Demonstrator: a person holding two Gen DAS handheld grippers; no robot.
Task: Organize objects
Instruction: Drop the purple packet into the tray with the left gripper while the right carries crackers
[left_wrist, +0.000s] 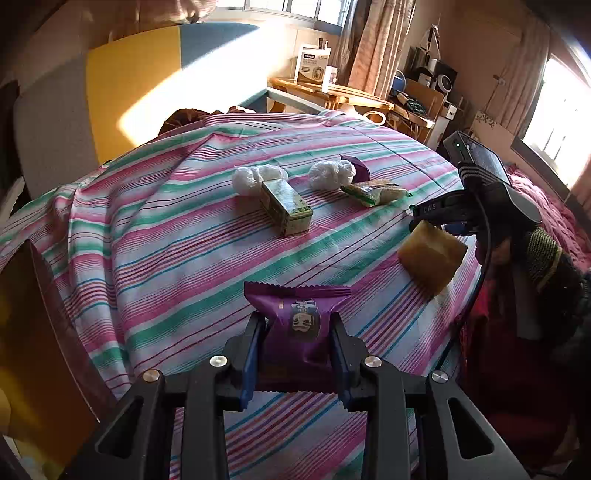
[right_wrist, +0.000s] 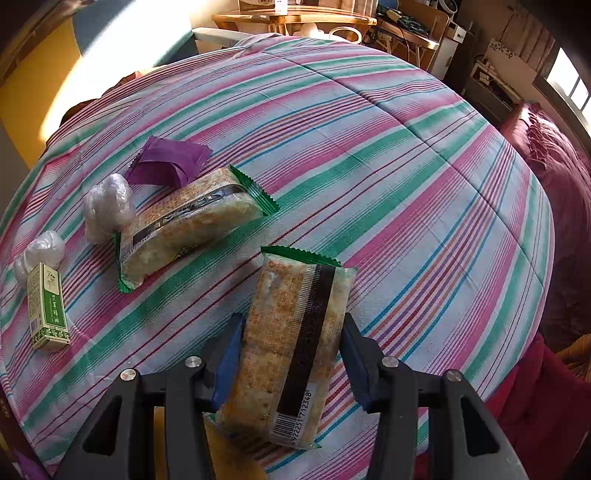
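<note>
The left wrist view shows the left gripper (left_wrist: 298, 328) with its jaws closed on a purple packet (left_wrist: 297, 325), held over the near edge of the striped bed (left_wrist: 177, 236). Only this view shows the right gripper (left_wrist: 436, 218) from outside, over the bed's right edge, with a yellowish pack (left_wrist: 430, 256) hanging from it; how its jaws stand there is hard to make out.

The right wrist view shows that pack as a cracker pack (right_wrist: 291, 350) with a green crimped end and a barcode. It sits between the right gripper's (right_wrist: 290, 358) jaws, pressed against the left pad, with a sliver of bed showing by the right one. Its near end is cut off by the gripper body.

Toward the far left of the bed lie a second cracker pack (right_wrist: 188, 225), another purple packet (right_wrist: 170, 162) touching its far end, two white wrapped bundles (right_wrist: 109, 208) (right_wrist: 40, 254) and a green box (right_wrist: 48, 310) just beside the left bundle. In the left view the far purple packet (left_wrist: 356, 168) is mostly hidden behind a bundle (left_wrist: 330, 175).

Beyond the bed stands a wooden table (left_wrist: 332, 92) bearing a white carton (left_wrist: 312, 66).
</note>
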